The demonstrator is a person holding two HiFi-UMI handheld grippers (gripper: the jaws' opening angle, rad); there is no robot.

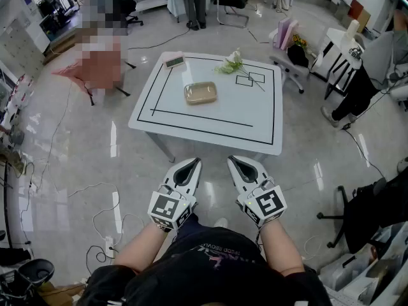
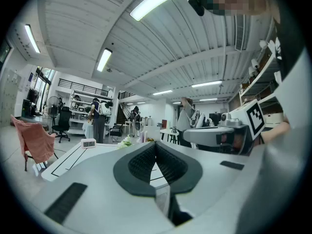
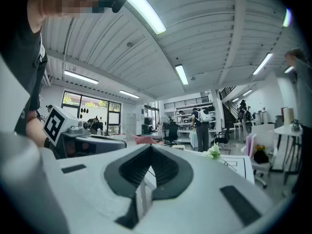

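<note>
The left gripper [image 1: 190, 166] and right gripper [image 1: 238, 163] are held side by side, both shut tight with nothing inside, just short of the table [image 1: 210, 125]. Nothing is touched yet, so a reach forward would likely be needed. The tray [image 1: 201, 92], mid-table, is shown only in the head view. The flower [image 1: 231, 64] behind it is seen in all views.

1. We see a shallow tan tray [image 1: 201, 92] lying flat near the middle of the white desk [image 1: 255, 116], inside its black outline.
2. A white flower [image 1: 231, 64] lies on its side toward the far edge.
3. A small clock [image 1: 174, 61] sits near the far left corner.
</note>
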